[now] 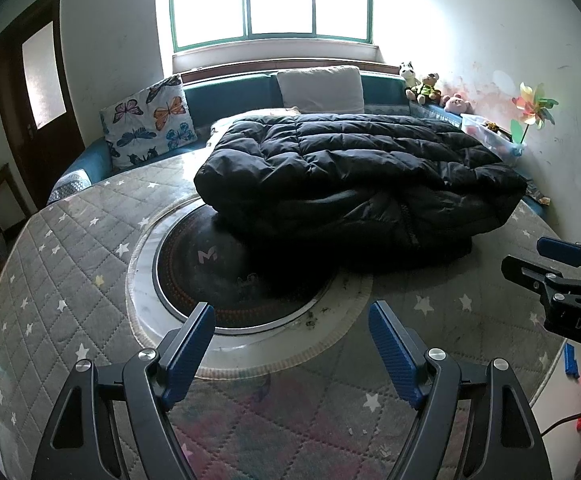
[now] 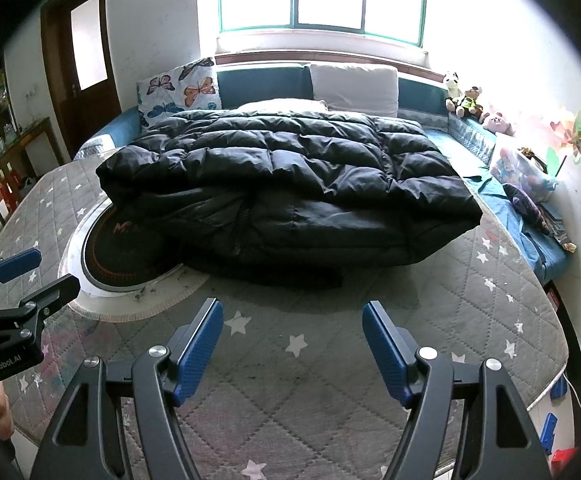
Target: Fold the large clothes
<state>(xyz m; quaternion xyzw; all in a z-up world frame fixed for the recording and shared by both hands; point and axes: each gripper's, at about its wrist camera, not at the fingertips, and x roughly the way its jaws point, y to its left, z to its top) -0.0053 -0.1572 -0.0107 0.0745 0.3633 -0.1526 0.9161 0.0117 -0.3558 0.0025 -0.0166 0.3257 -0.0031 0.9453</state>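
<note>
The puffy black quilted down jacket (image 2: 282,184) lies doubled over on the grey star-print table cover (image 2: 490,300), partly overlapping the round dark hotplate (image 1: 210,276). Near the hotplate, the left gripper (image 1: 292,356) and right gripper (image 2: 292,348) hang wide apart and empty, seemingly because the fold looks complete.

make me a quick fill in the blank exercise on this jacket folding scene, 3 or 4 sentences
1. The puffer jacket lying folded on the table is ____ in colour.
2. Both the left gripper and the right gripper have their jaws ____, holding nothing.
3. The grey quilted table cover is printed with white ____.
4. The cushion on the sofa shows a pattern of ____.

Missing words: black; open; stars; butterflies
</note>
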